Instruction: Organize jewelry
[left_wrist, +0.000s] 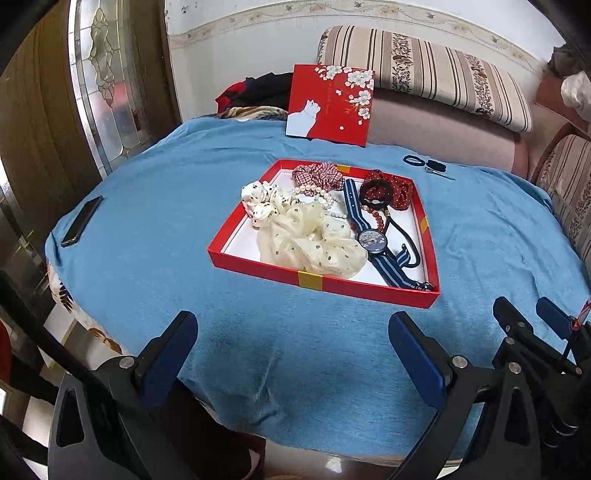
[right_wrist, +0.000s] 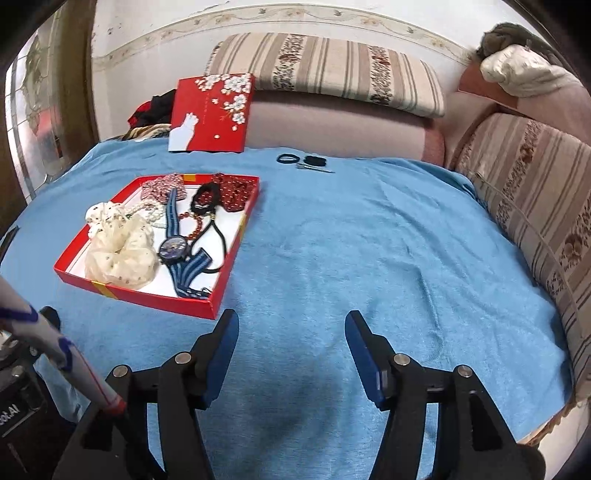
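The cream scrunchie (left_wrist: 310, 240) hides part of the pearl necklace (left_wrist: 317, 194).

This is a home living room. A sofa (right_wrist: 332, 110) with striped, flowered cushions (left_wrist: 424, 70) runs along the far wall, and another cushioned seat (right_wrist: 535, 192) stands at the right. A wallpaper border (right_wrist: 295, 18) of flowers crosses the white wall. At the far left stands a wooden door (left_wrist: 96, 74) with patterned glass. A blue cloth (right_wrist: 351, 240) covers the tabletop.
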